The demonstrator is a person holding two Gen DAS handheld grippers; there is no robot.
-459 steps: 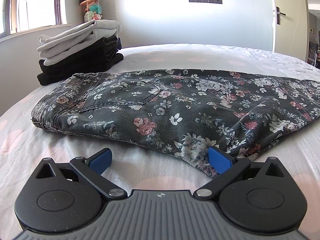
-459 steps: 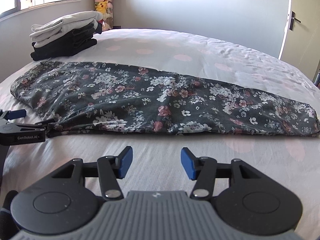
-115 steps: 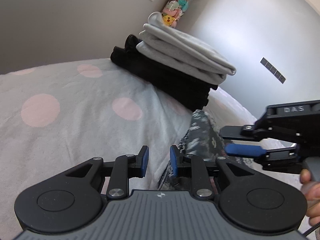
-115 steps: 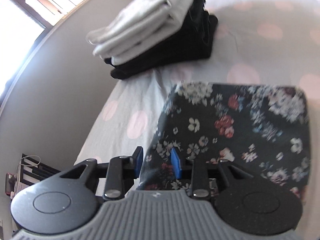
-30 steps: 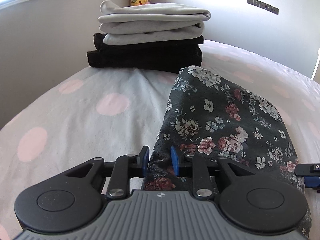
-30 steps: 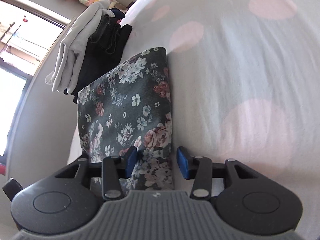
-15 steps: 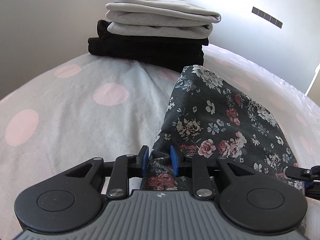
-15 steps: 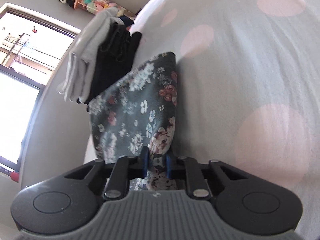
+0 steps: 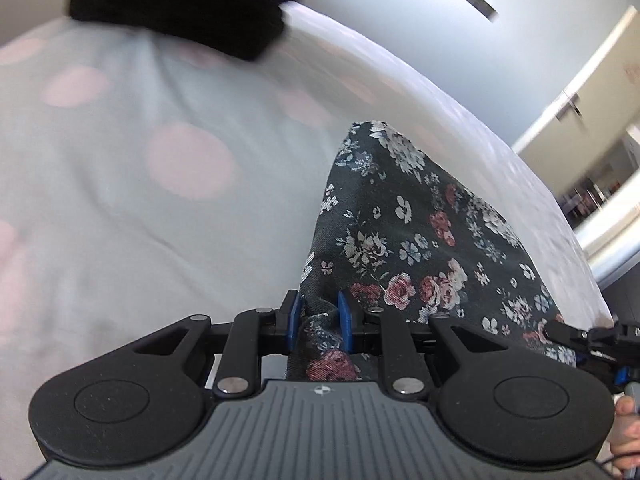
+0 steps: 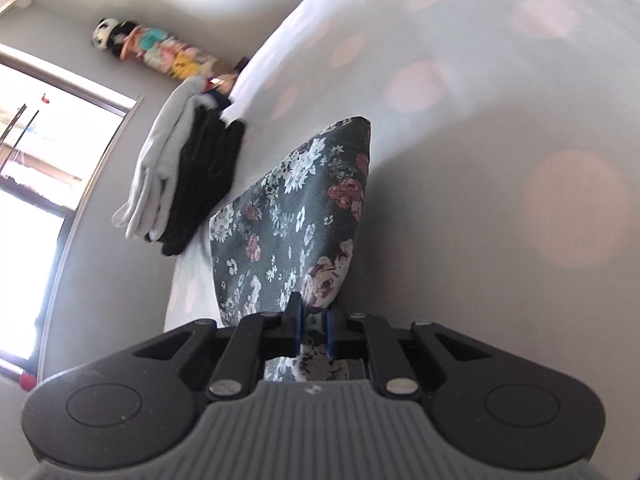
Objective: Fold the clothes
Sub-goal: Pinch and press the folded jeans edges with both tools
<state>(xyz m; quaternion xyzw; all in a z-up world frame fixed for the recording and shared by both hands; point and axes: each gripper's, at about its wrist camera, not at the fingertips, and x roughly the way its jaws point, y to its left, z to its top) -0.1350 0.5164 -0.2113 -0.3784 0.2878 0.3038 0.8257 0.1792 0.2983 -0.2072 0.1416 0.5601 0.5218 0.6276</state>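
Note:
The folded dark floral trousers point(image 9: 404, 236) are lifted off the bed, hanging tilted between my two grippers. My left gripper point(image 9: 319, 322) is shut on the near left corner of the fold. My right gripper point(image 10: 312, 328) is shut on the other near corner, and the trousers point(image 10: 288, 212) stretch away from it. The right gripper also shows at the right edge of the left wrist view point(image 9: 592, 340). The far edge of the fold hangs above the sheet.
A stack of folded black and grey clothes point(image 9: 180, 20) sits on the far side of the bed point(image 9: 160, 160), also seen in the right wrist view point(image 10: 188, 168). A tube of plush toys point(image 10: 156, 52) stands by the window. A door point(image 9: 580, 108) is at the right.
Both grippers have lifted the folded trousers and swung them; the clothes stack now sits farther up in the left view. The right gripper closed on the fold between one second and half a second ago.

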